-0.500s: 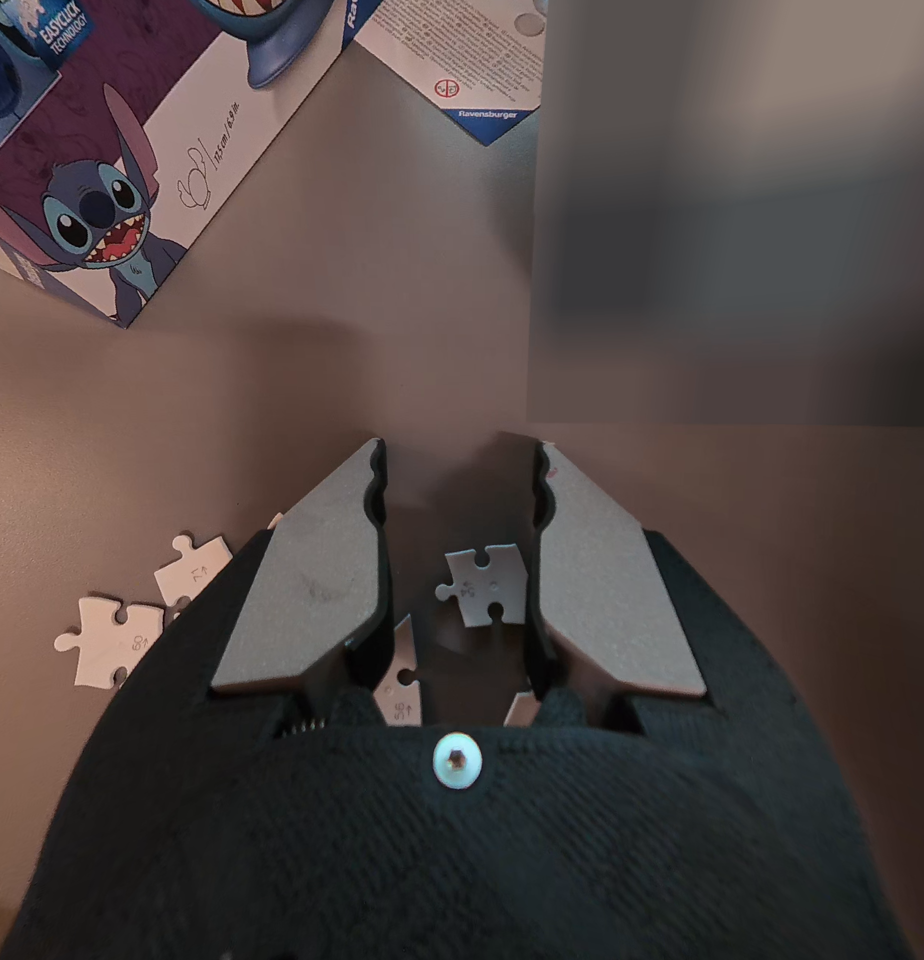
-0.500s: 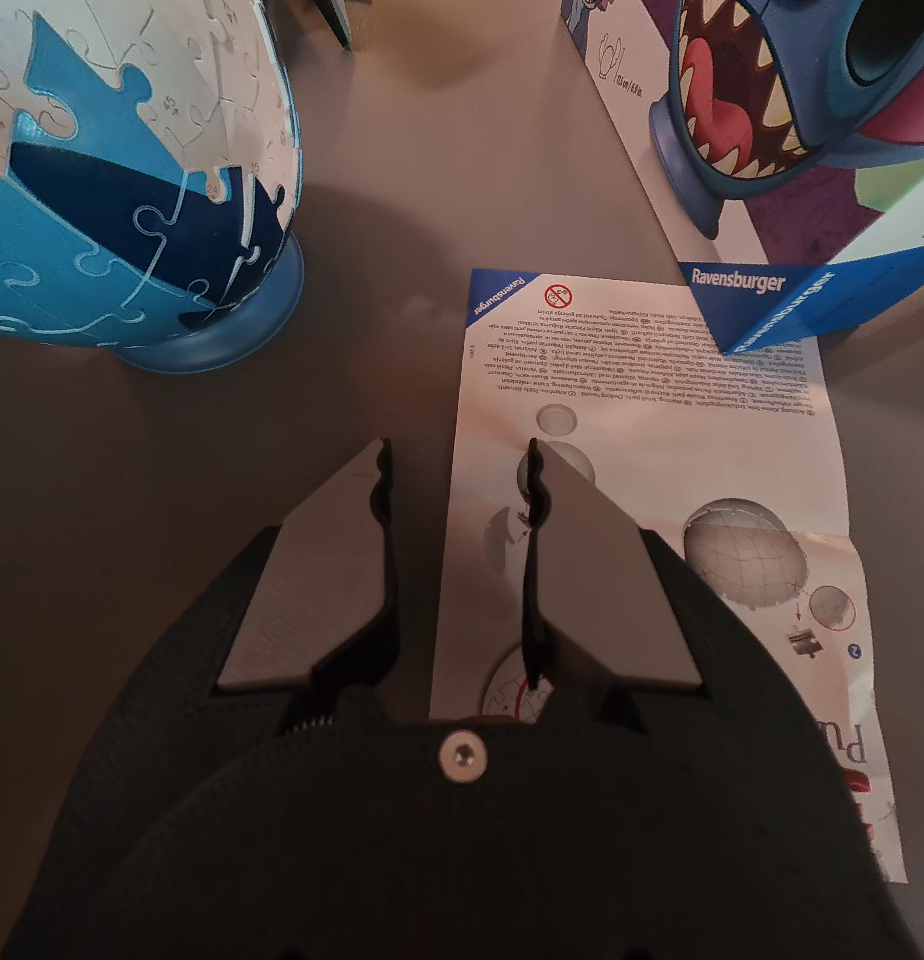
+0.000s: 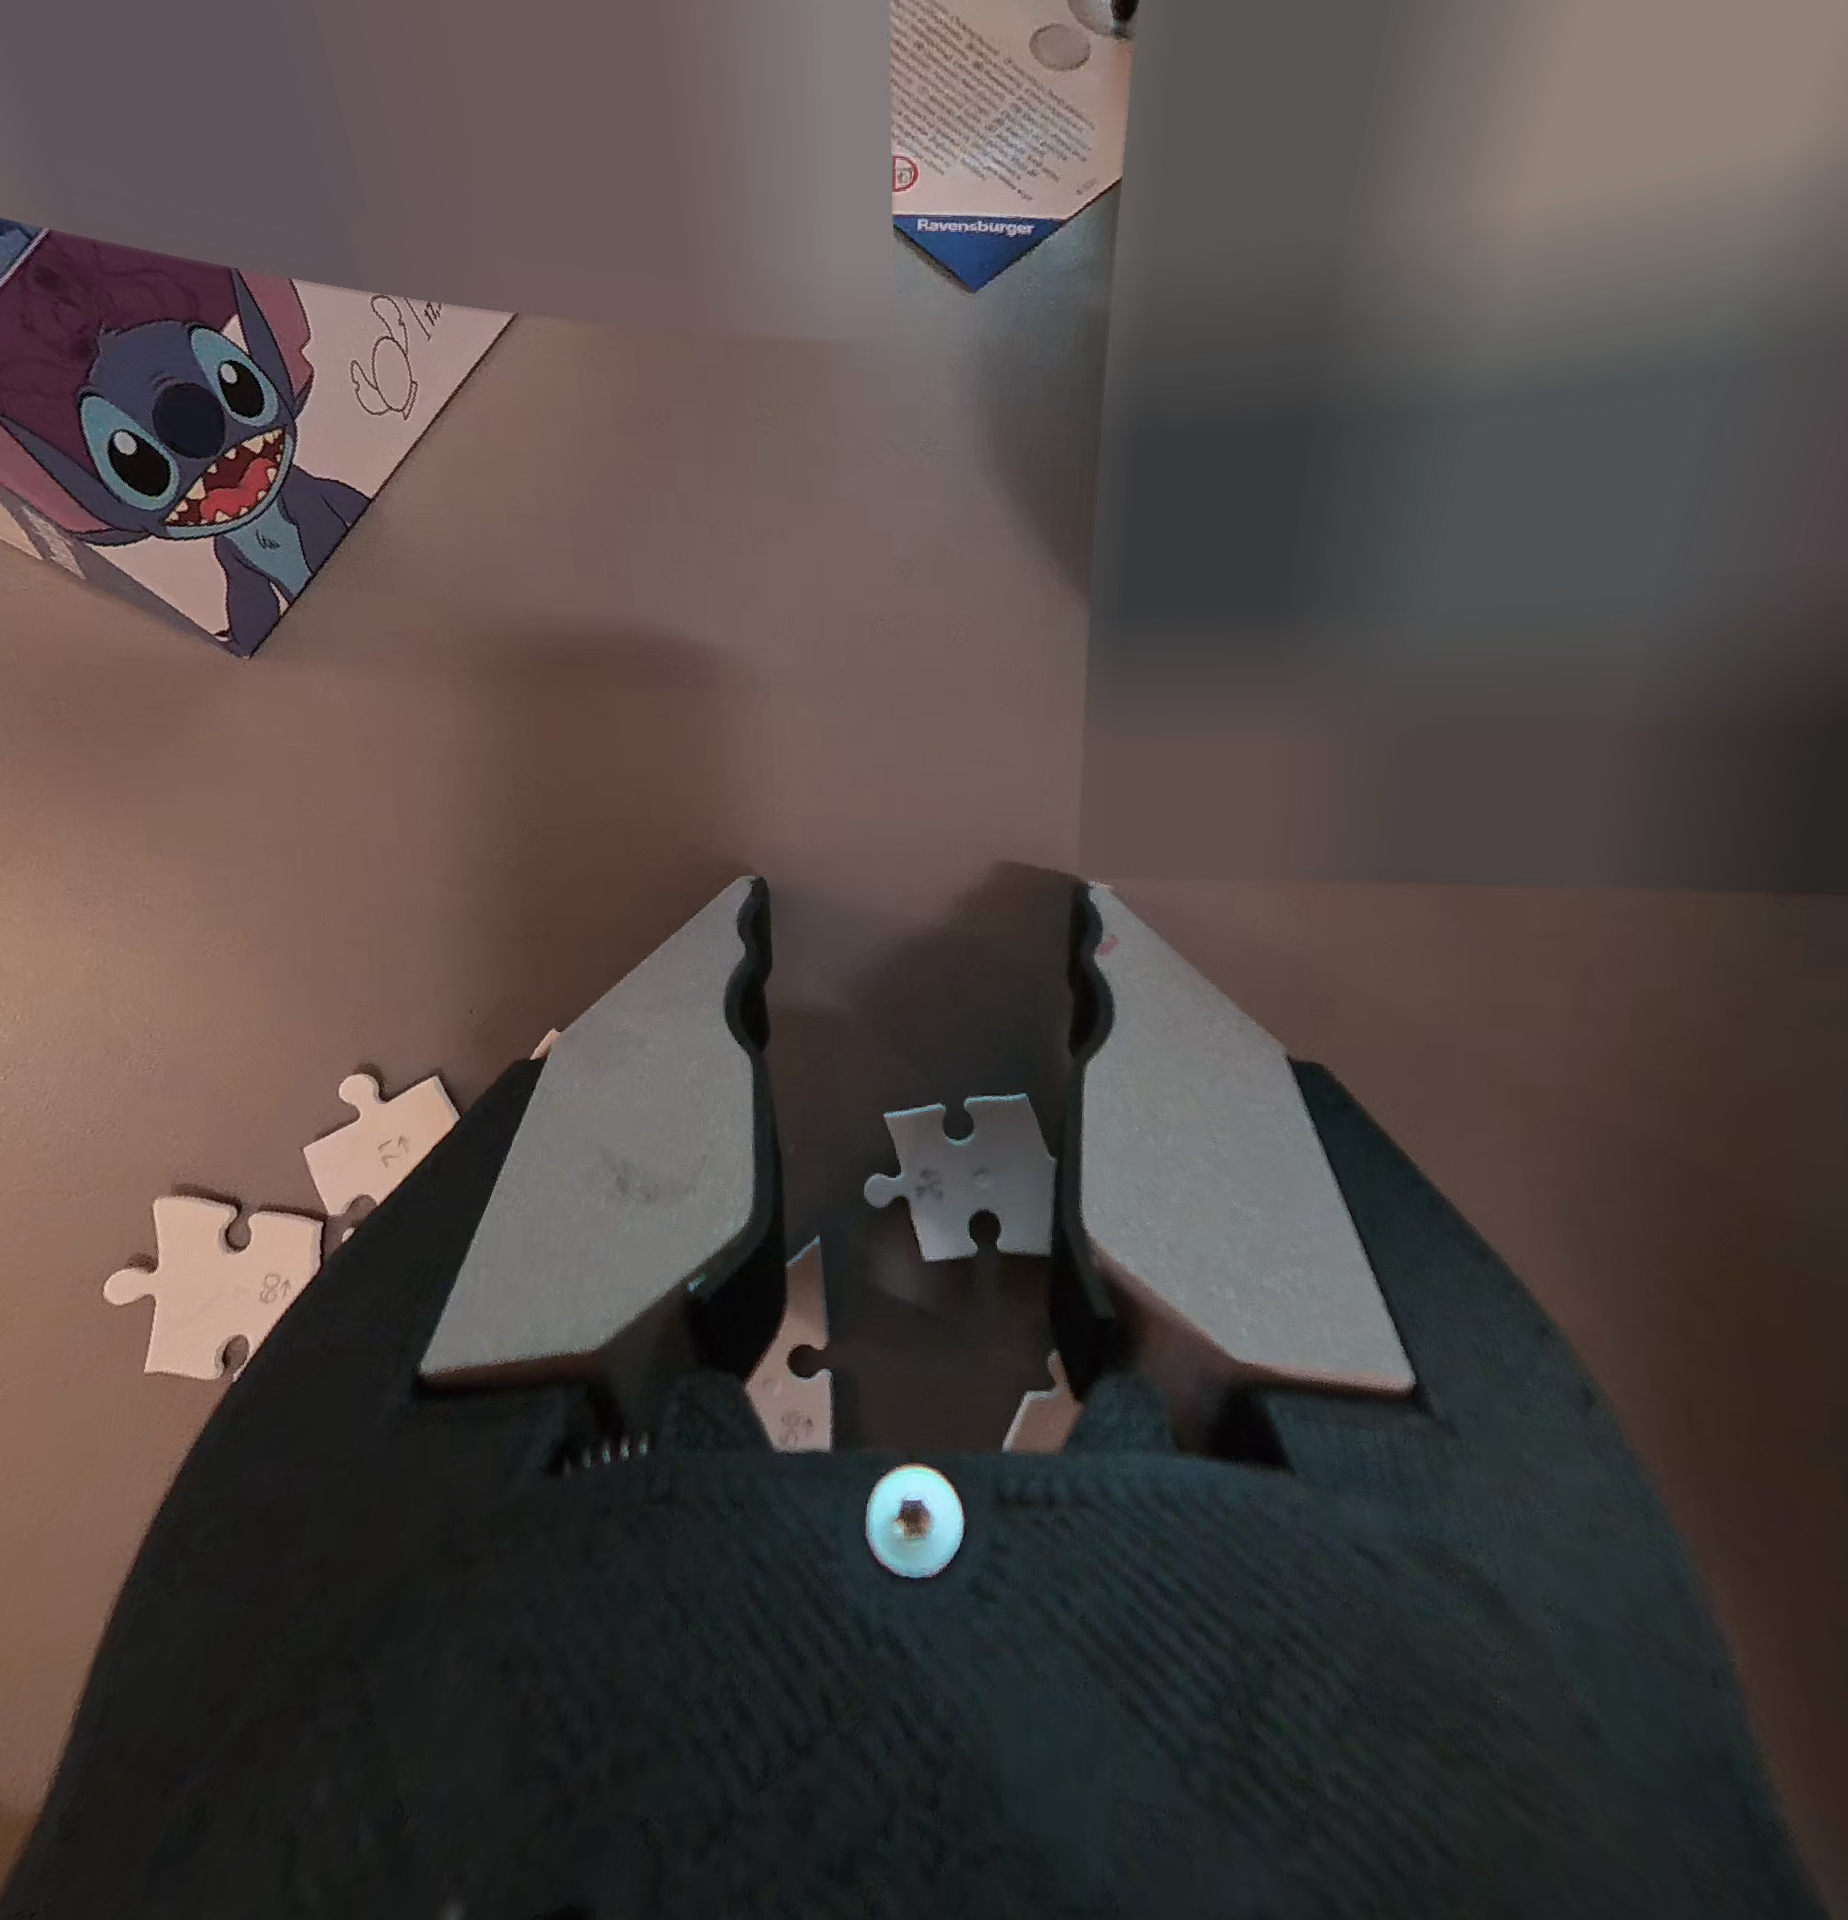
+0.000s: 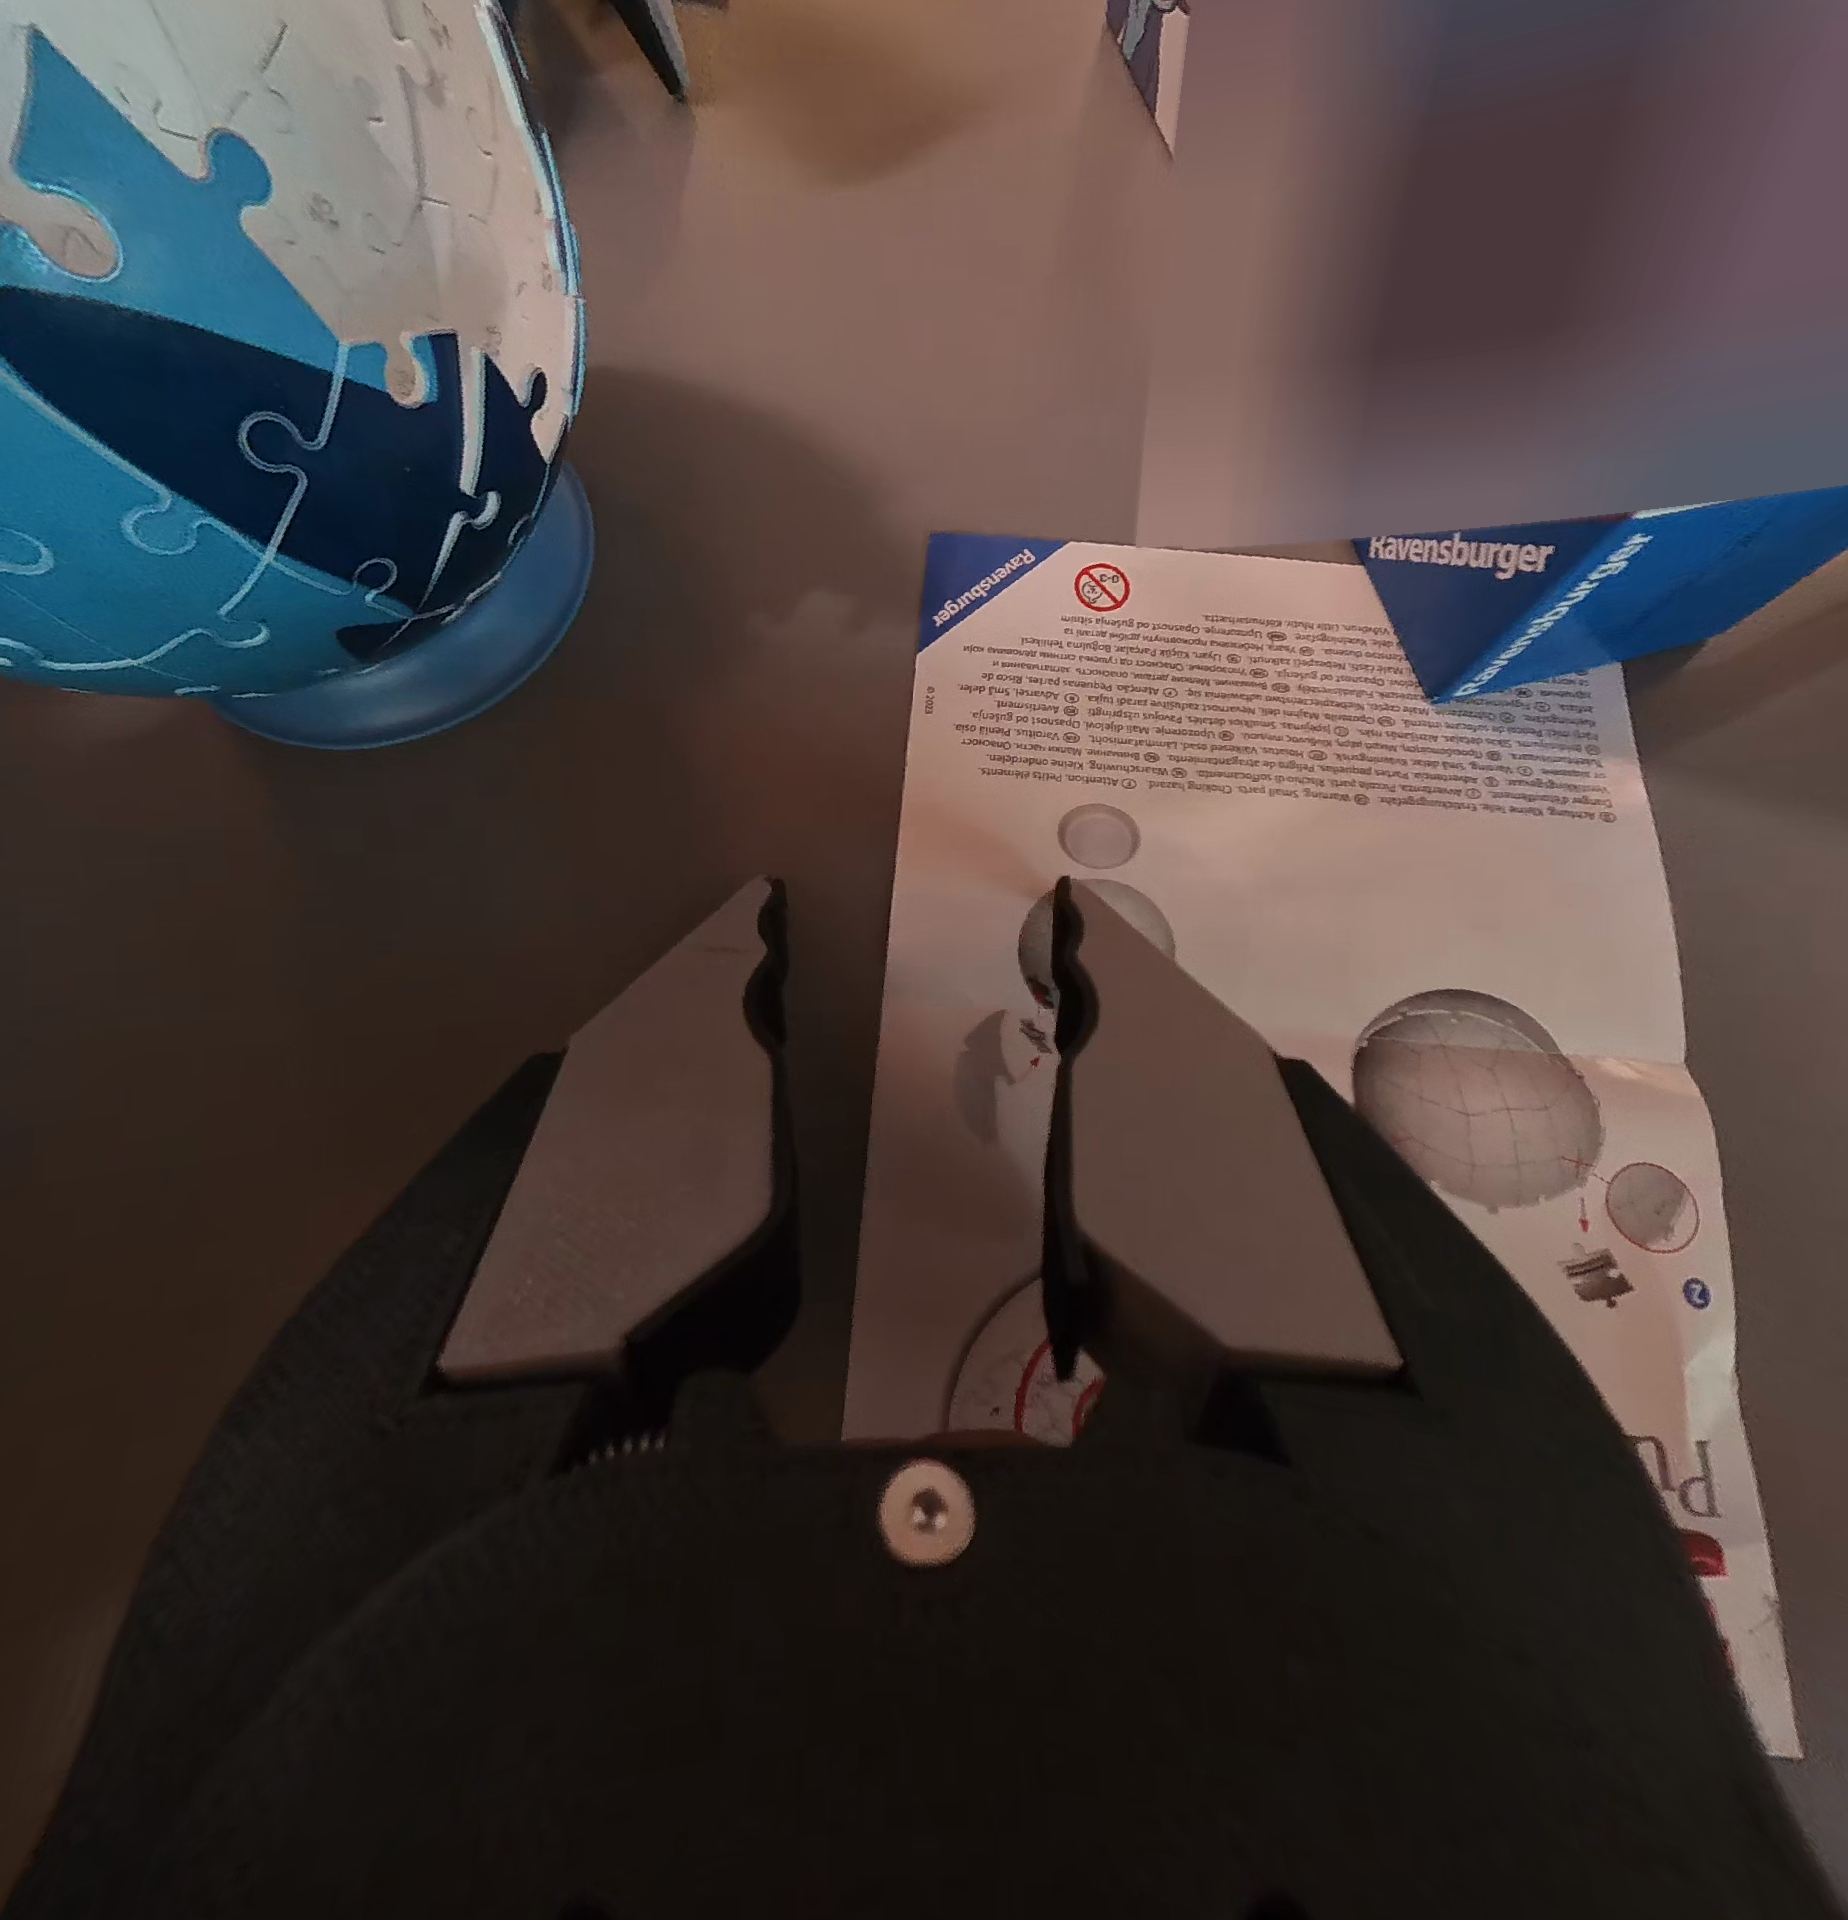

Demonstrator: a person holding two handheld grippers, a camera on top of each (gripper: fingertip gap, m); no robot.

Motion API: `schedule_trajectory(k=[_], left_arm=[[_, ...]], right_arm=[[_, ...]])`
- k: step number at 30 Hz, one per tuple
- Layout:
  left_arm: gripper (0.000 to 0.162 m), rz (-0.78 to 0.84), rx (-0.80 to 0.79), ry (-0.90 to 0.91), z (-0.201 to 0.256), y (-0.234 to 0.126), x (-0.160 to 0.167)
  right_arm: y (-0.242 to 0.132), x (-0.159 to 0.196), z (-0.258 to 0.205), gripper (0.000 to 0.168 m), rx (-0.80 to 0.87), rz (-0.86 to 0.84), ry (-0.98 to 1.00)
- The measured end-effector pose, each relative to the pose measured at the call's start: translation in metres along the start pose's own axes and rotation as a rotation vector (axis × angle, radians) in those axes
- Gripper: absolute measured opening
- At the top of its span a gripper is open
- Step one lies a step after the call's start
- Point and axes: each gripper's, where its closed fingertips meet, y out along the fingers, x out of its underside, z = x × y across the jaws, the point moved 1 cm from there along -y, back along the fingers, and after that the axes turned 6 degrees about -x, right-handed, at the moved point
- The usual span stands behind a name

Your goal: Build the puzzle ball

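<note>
Under the left claw, spread apart, five loose pieces show.

Two matching handheld grippers.
Left gripper and right gripper: textured black bodies, grey wedge fingers, wavy black pads, one silver screw each.

A loose puzzle piece lies between the left gripper fingers, two pieces farther left. The puzzle ball stands far left of the leaflet; the box overlaps the leaflet's far right corner.

Plain grey-brown tabletop under dim, warm light
</note>
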Motion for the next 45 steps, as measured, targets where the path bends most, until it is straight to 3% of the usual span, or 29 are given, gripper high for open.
schedule_trajectory(k=[11,18,23,26,31,36,45], left_arm=[[0.056,0.011,0.003,-0.004,0.002,0.002,-0.002],[0.058,0.014,0.011,0.005,0.004,0.004,-0.004],[0.058,0.016,0.011,0.002,0.004,0.003,-0.004],[0.059,0.016,0.005,-0.001,0.003,0.003,-0.003],[0.059,0.016,-0.012,-0.015,0.002,0.001,-0.001],[0.057,0.015,-0.014,-0.024,0.001,0.001,-0.001],[0.057,0.015,-0.017,-0.022,0.001,0.001,-0.001]], right_arm=[[-0.029,-0.030,0.000,0.045,0.036,0.194,-0.067],[-0.066,-0.085,-0.072,0.045,-0.082,0.368,-0.030],[-0.075,-0.109,-0.137,0.048,-0.158,0.217,0.021],[-0.066,-0.119,-0.156,0.048,-0.118,0.108,0.019],[-0.044,-0.134,-0.165,0.044,-0.129,0.010,0.079],[-0.017,-0.125,-0.162,0.044,-0.176,-0.142,0.142],[0.010,-0.116,-0.168,0.028,-0.259,-0.303,0.181]])
